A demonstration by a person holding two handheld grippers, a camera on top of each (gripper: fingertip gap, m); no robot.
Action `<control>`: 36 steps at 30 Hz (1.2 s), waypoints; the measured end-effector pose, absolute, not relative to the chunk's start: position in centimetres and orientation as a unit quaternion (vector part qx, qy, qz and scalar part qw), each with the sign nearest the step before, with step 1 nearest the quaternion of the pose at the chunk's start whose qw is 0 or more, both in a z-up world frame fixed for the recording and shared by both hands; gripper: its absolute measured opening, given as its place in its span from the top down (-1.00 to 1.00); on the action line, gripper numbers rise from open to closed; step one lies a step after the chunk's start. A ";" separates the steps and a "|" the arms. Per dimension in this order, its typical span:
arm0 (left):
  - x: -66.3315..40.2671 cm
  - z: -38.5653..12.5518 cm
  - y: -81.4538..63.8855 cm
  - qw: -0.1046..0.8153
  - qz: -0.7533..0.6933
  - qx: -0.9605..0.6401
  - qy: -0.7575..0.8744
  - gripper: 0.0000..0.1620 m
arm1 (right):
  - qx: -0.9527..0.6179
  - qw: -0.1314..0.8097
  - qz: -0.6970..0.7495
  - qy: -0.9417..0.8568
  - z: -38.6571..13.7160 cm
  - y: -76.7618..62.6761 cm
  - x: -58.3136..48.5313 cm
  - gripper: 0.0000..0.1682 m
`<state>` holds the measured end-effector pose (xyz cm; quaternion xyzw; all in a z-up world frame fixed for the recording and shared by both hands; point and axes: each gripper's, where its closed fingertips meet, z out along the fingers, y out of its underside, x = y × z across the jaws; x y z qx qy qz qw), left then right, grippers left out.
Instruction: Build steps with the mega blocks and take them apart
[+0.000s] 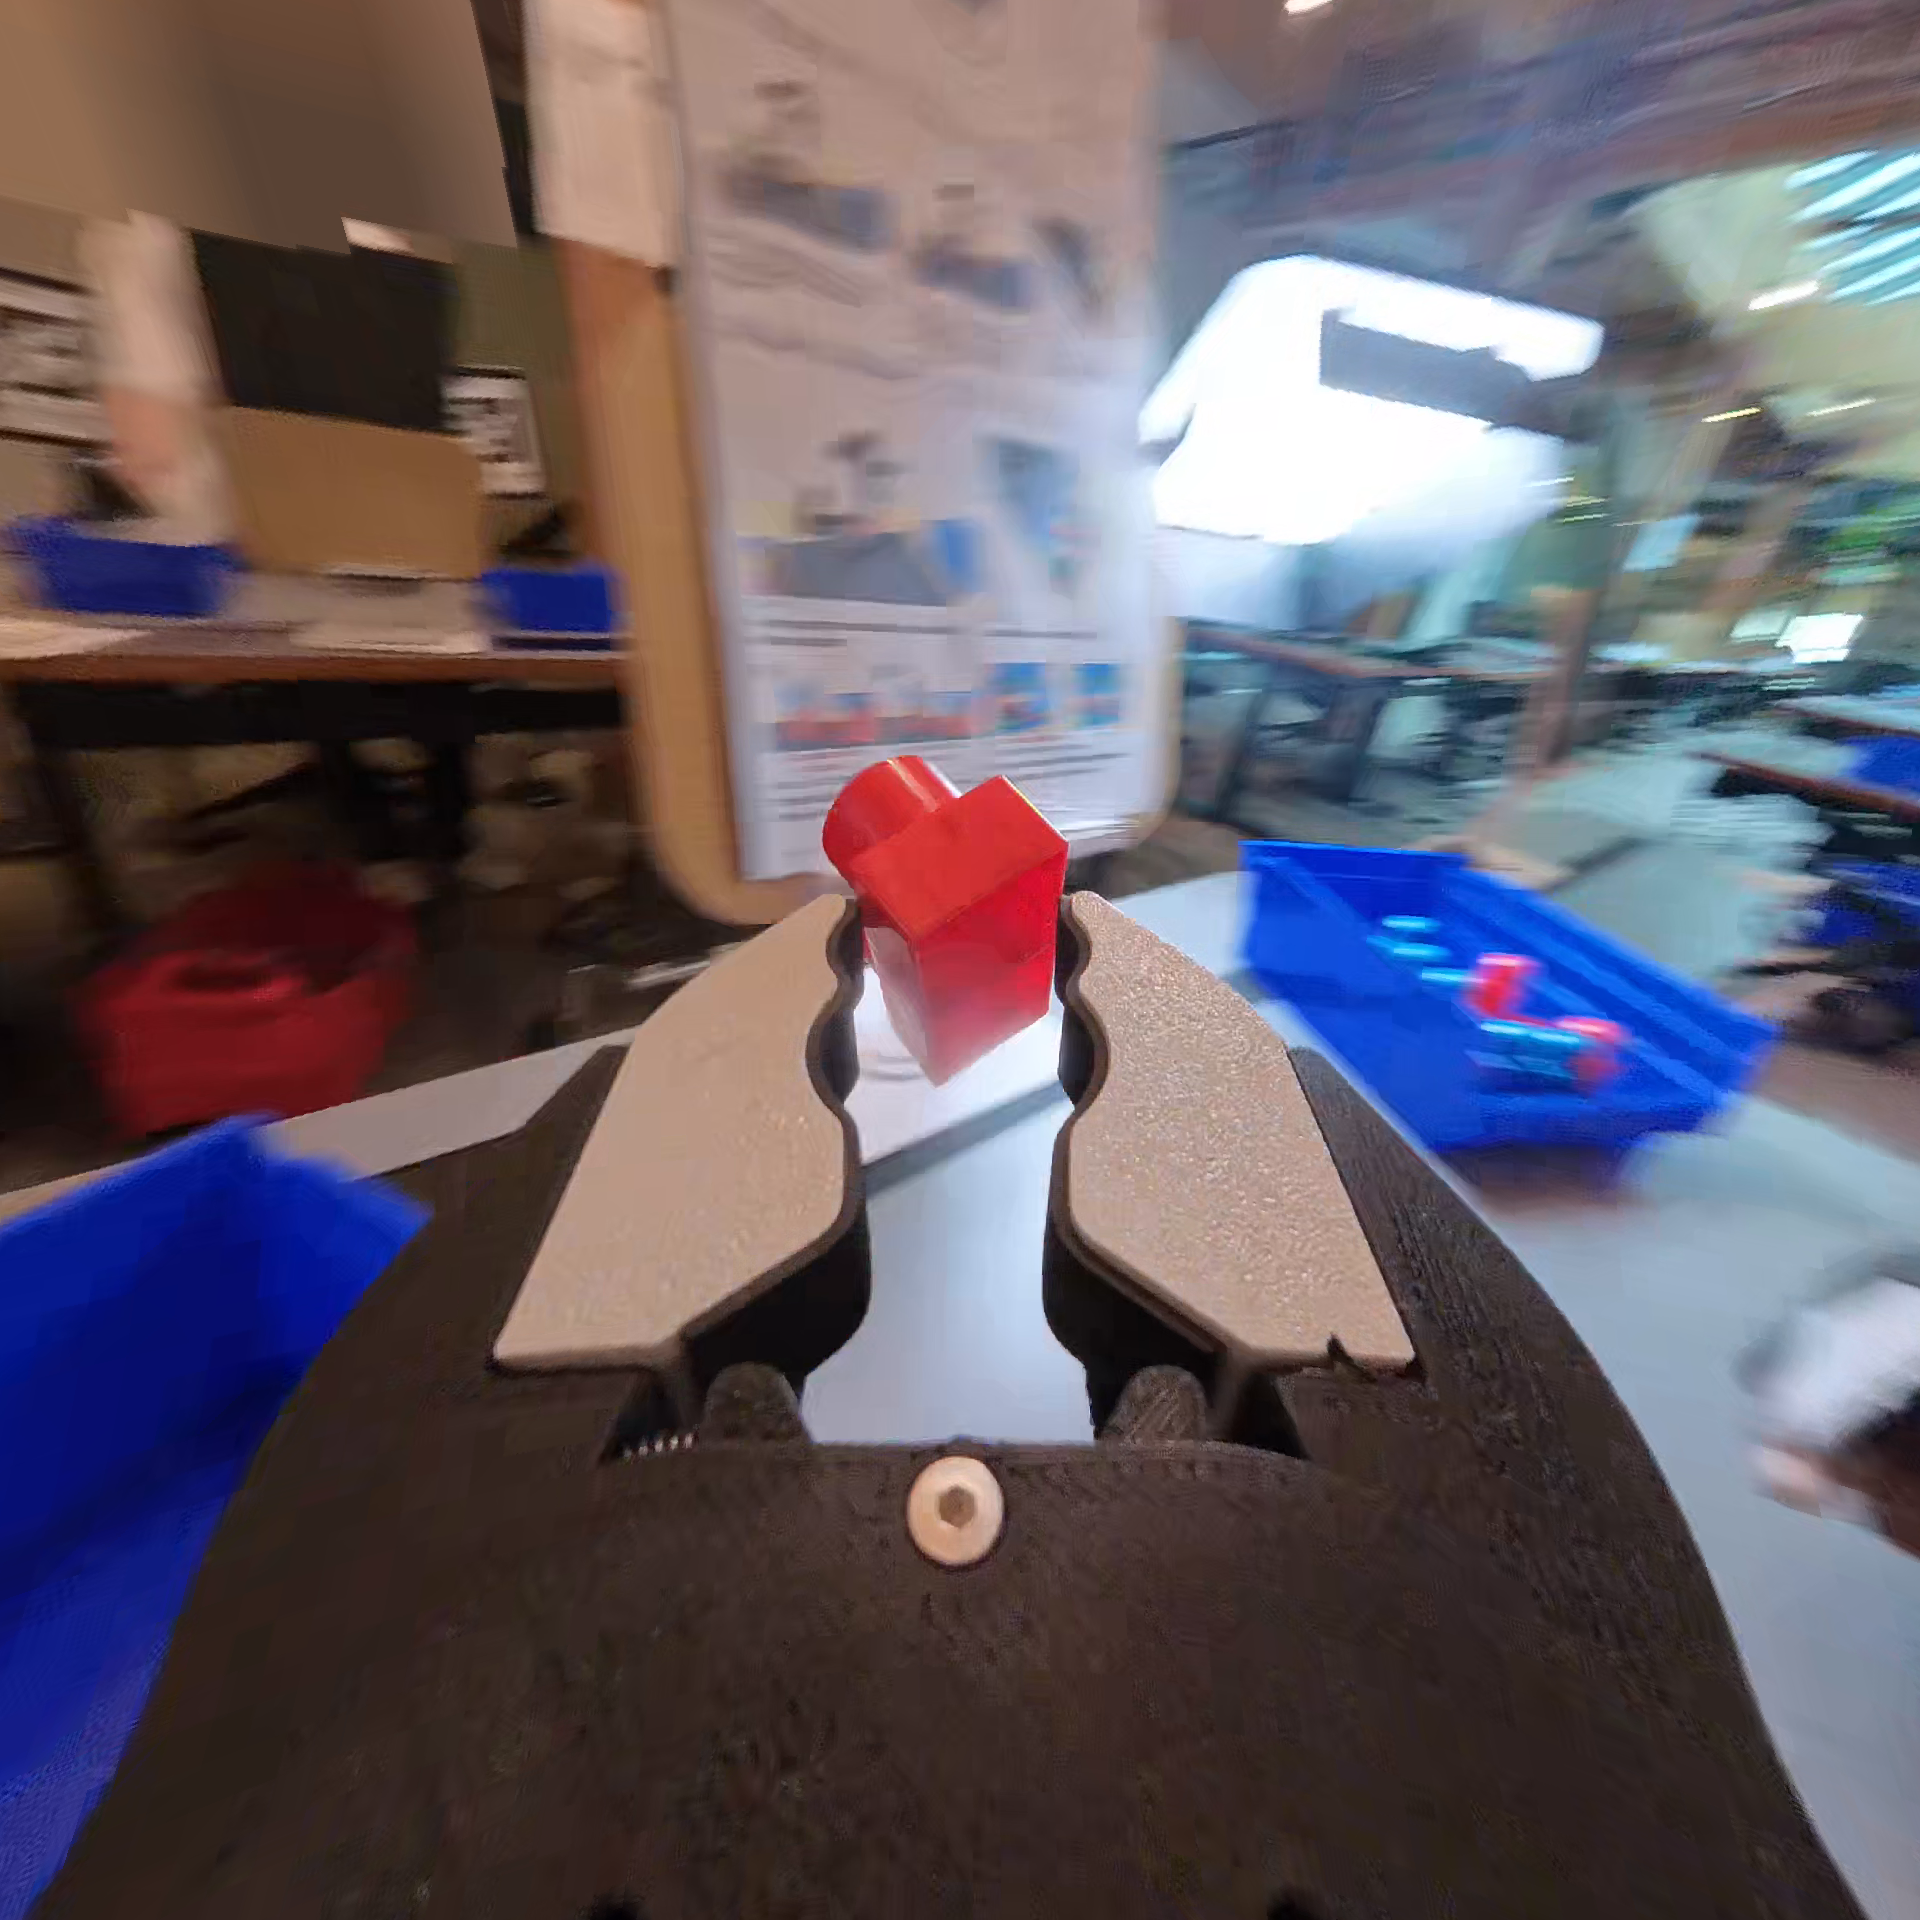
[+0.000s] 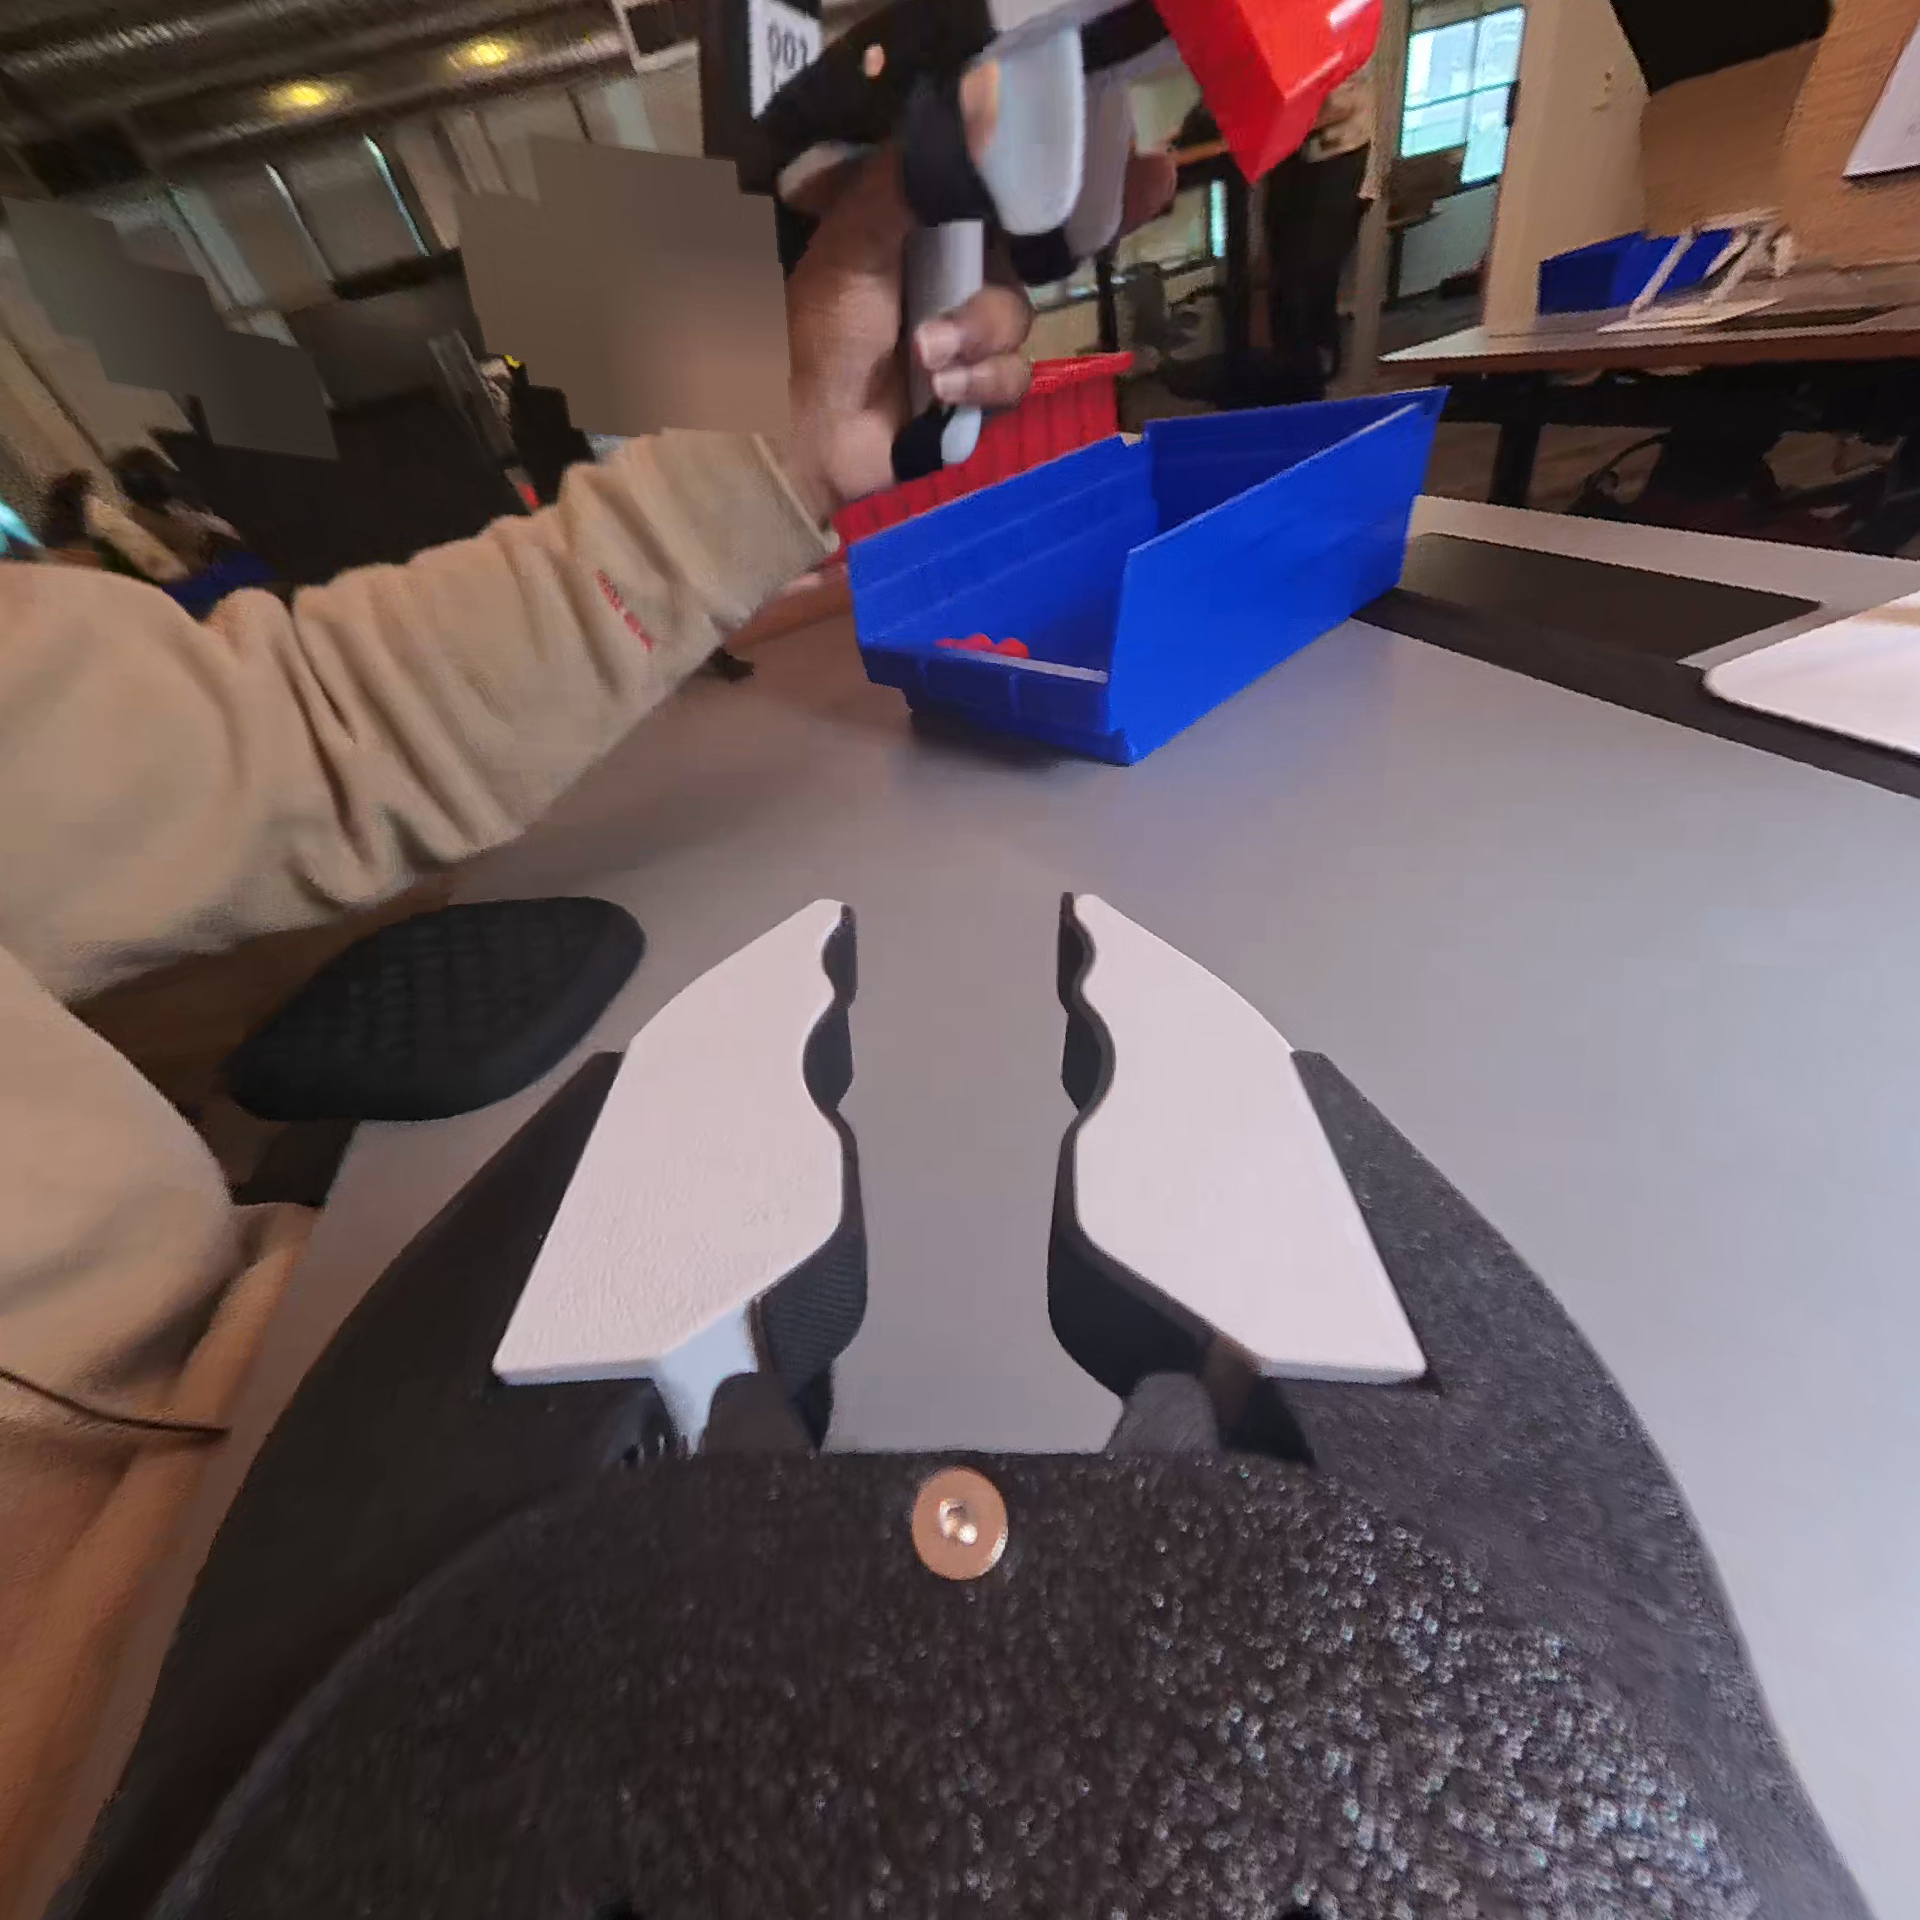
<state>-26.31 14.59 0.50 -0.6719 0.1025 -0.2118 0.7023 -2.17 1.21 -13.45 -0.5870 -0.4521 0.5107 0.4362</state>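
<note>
My left gripper is shut on a red mega block and holds it tilted in the air, stud pointing up and left. In the right wrist view a hand holds this gripper high at the top; its white fingers and the red block show there. My right gripper is open and empty, low over the grey table. A blue bin ahead of it holds red blocks.
In the left wrist view a blue bin on the right holds red and blue blocks, and another blue bin's wall is at lower left. A red bin, a black padded armrest and a white sheet lie around the table.
</note>
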 end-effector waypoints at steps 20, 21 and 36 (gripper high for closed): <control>-1.9 -13.9 -0.7 0.521 -0.434 -0.630 0.379 0.66 | -0.534 0.356 0.577 -0.505 -12.1 -0.7 -1.3 0.60; -1.9 -14.3 -0.8 0.512 -0.437 -0.632 0.384 0.61 | -0.533 0.359 0.561 -0.522 -12.5 -0.7 -1.5 0.61; -2.0 -19.8 -0.5 0.453 -0.248 -0.693 0.503 0.54 | -0.550 0.396 0.387 -0.625 -18.6 -1.2 -2.1 0.45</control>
